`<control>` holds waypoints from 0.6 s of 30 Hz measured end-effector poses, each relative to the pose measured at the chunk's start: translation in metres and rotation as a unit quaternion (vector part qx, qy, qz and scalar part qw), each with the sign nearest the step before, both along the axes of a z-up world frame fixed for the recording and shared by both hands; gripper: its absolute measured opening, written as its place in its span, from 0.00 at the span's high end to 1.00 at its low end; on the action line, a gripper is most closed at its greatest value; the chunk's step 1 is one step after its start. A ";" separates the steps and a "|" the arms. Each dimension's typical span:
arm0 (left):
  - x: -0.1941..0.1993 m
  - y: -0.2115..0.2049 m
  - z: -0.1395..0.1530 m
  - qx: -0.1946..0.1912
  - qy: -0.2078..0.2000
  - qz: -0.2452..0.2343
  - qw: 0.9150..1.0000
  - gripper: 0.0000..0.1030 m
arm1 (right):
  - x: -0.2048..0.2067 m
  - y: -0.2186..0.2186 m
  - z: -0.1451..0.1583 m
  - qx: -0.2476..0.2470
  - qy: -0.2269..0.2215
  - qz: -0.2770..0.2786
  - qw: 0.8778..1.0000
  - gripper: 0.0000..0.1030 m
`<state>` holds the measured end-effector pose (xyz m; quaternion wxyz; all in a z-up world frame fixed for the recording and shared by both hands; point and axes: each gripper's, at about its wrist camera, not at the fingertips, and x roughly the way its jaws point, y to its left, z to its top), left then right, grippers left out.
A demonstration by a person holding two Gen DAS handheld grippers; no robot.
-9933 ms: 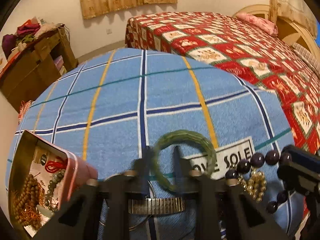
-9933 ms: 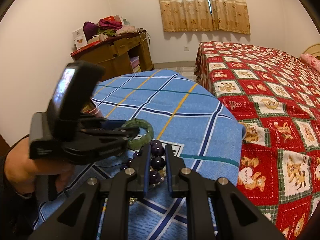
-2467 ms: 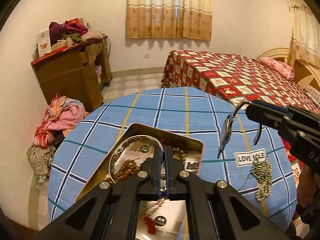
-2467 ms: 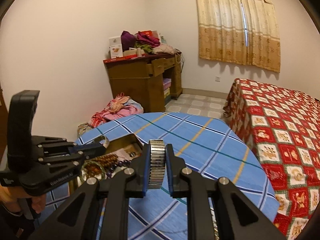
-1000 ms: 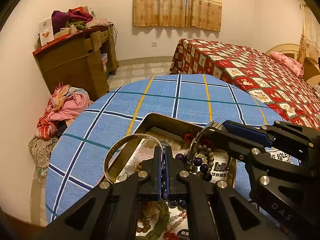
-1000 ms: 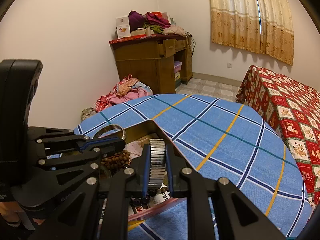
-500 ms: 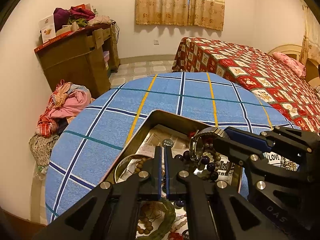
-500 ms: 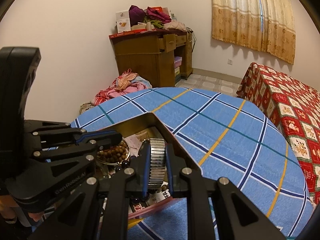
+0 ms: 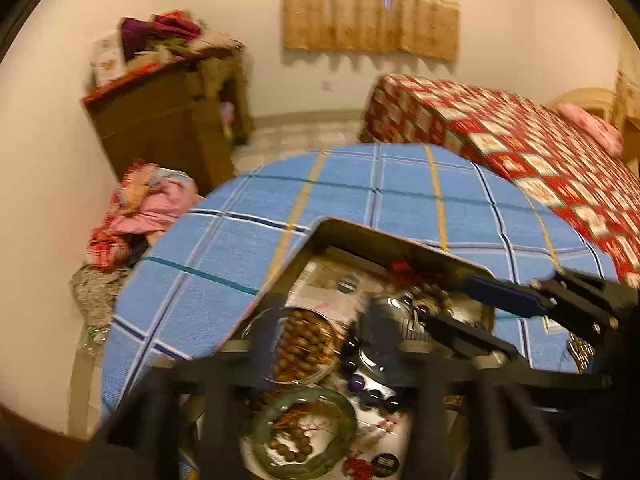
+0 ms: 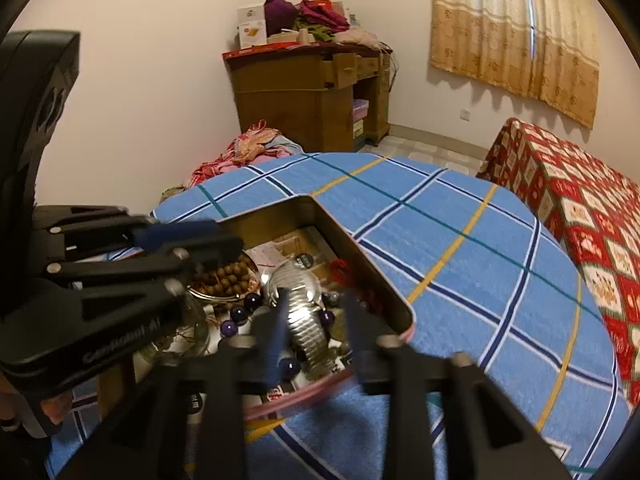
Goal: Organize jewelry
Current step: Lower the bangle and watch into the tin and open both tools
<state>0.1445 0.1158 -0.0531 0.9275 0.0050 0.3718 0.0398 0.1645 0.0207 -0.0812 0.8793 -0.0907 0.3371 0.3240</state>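
Note:
An open metal tin (image 9: 372,236) (image 10: 372,264) sits on the blue plaid table. Inside lie a silver watch (image 10: 304,312) (image 9: 384,328) with a metal band, a silver bangle (image 9: 298,344) ringing brown wooden beads (image 10: 222,276), a green jade bangle (image 9: 308,432), and dark purple beads (image 9: 368,388). My right gripper (image 10: 316,336) is open just above the watch, which rests in the tin between its fingers. My left gripper (image 9: 316,356) is open over the silver bangle and holds nothing. In the left wrist view the right gripper (image 9: 448,300) reaches in from the right.
A pearl necklace (image 9: 580,350) lies on the table right of the tin. A red patterned bed (image 10: 580,200) stands at the right. A wooden desk (image 10: 312,92) and a heap of clothes (image 9: 144,208) on the floor are beyond the table's far edge.
My right gripper has opened and the watch has dropped into the tin. My left gripper has opened too; the silver bangle, released half a second ago, lies in the tin.

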 end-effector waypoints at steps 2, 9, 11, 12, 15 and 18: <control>-0.006 0.003 0.004 -0.001 -0.019 0.007 1.000 0.21 | -0.001 -0.004 -0.001 0.004 0.003 -0.002 1.000 0.60; -0.011 0.003 0.003 -0.009 -0.016 0.015 1.000 0.21 | -0.004 -0.011 0.003 0.017 0.002 -0.015 1.000 0.50; -0.011 0.002 0.002 -0.015 -0.015 0.016 1.000 0.21 | -0.007 -0.011 0.003 0.014 -0.002 -0.016 1.000 0.50; -0.012 0.001 0.001 -0.017 -0.015 0.017 1.000 0.21 | -0.007 -0.011 0.003 0.012 -0.003 -0.017 1.000 0.50; -0.016 -0.001 0.001 -0.018 -0.015 0.022 0.999 0.21 | -0.006 -0.016 0.003 0.015 0.002 -0.022 1.000 0.50; -0.026 -0.005 0.005 -0.016 -0.027 0.029 0.999 0.21 | -0.008 -0.027 0.004 0.019 0.008 -0.032 0.999 0.50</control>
